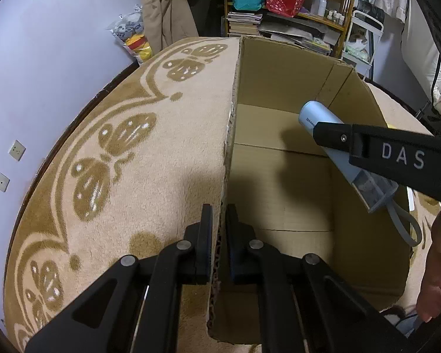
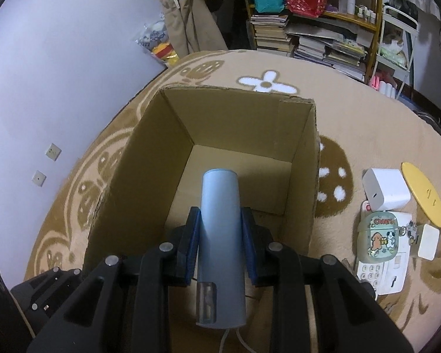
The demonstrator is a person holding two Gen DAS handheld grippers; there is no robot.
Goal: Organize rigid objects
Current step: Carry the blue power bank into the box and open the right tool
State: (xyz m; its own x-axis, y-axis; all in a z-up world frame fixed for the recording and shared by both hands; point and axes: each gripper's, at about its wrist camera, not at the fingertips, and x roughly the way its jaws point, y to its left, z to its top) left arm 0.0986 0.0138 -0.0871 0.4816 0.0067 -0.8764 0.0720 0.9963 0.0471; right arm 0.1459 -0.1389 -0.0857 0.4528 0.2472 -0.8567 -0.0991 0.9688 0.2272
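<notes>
Held object: a pale blue cylindrical plastic device with a clear cap and a grey cord (image 2: 220,235) is pinched across its body by the right gripper (image 2: 219,241), the blue pads pressed on both sides; its rounded end is pointed forward and down over the box opening.
Position of object: it is held above the inside of the open brown cardboard box (image 2: 150,158), not yet on the floor of the box; in the left wrist view the device (image 1: 317,114) is seen slanted over the far right part of the cavity.
Left gripper: the left gripper (image 1: 219,229) is pressed together on the near wall of the box (image 1: 279,70), one finger outside and one inside, so the box is steadied.
Box contents: nothing else is seen in the visible part of the floor.
Waiting items: a white square charger block (image 2: 386,188), a green cartoon-printed earbud case (image 2: 376,235), a white keypad phone toy (image 2: 382,273) and a yellow round disc (image 2: 423,194) are laid on the beige patterned carpet (image 2: 367,111) right of the box.
Risk, cord: the trailing cord could be caught on the box rim if release is made high.
Risk, roll: a drop from this height could let the cylinder bounce or roll.
Risk, wall: the thin cardboard could be bent or tipped by a pull from the left grip.
</notes>
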